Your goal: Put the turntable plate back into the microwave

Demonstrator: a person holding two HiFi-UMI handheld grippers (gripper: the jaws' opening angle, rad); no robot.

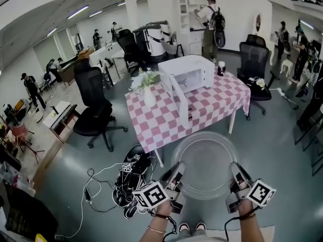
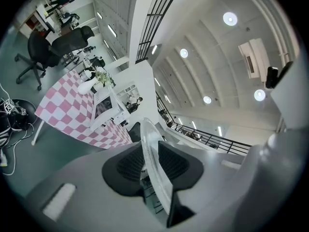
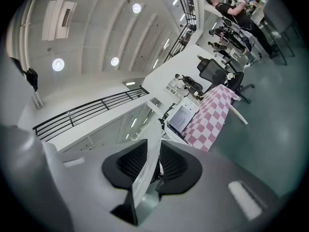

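The turntable plate (image 1: 206, 163) is a clear glass disc with a raised rim, held level in the air over the floor, well short of the tabletop (image 1: 212, 107). The left tongs (image 1: 176, 174) pinch its left edge and the right tongs (image 1: 236, 175) its right edge. Each pair is narrow and closed on the glass.

In the left gripper view the rim (image 2: 153, 158) stands edge-on between the ribbed black pads (image 2: 128, 164). The right gripper view shows the same, a thin pale band (image 3: 147, 170) between dark grooved pads (image 3: 175, 162).

Ahead, the tabletop wears a pink-and-white checked cloth. On it sit a boxy white microwave (image 1: 187, 73) with its door (image 1: 177, 92) swung open and a white vase (image 1: 149, 97) of pale flowers.

The floor (image 1: 272, 150) is smooth grey-green, with black gear and white cable (image 1: 132, 174) lying to the left. Black office chairs (image 1: 96, 105) stand around, and people work at far desks.

Only the gripper views show the high white ceiling with round lamps (image 2: 230, 18) and a black balcony railing (image 3: 82, 112).
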